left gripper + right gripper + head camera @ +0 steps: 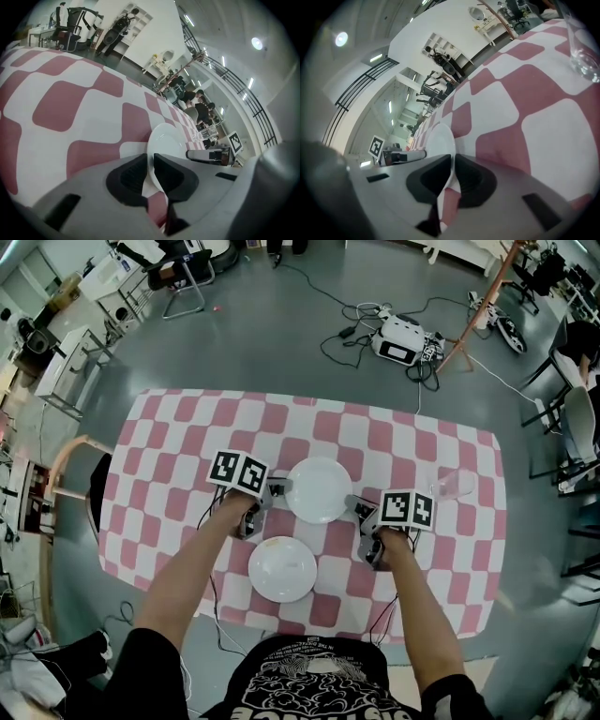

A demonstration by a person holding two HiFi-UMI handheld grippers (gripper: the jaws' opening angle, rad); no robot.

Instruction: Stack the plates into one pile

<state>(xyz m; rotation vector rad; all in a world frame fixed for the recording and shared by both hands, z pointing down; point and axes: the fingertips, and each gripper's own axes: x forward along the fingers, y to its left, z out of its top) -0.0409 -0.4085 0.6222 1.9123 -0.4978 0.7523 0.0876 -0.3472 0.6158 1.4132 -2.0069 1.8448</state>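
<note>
At frame centre, left gripper (277,489) and right gripper (360,508) clench opposite rims of the far plate (319,489) on the desk (178,427). Likely this keeps it level for lifting onto the near plate (282,569).

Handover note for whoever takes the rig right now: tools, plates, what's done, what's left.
Left tool: shut on the left rim of the far plate.
Right tool: shut on the same plate's right rim.
Near plate: lies alone on the table, closer to the person, untouched. A glass stands off to the right, apart from both plates.
Done: two-sided grip on the far plate; it does not look lifted yet.
Left: lift it, carry it over the near plate, set it on top, release.
</note>
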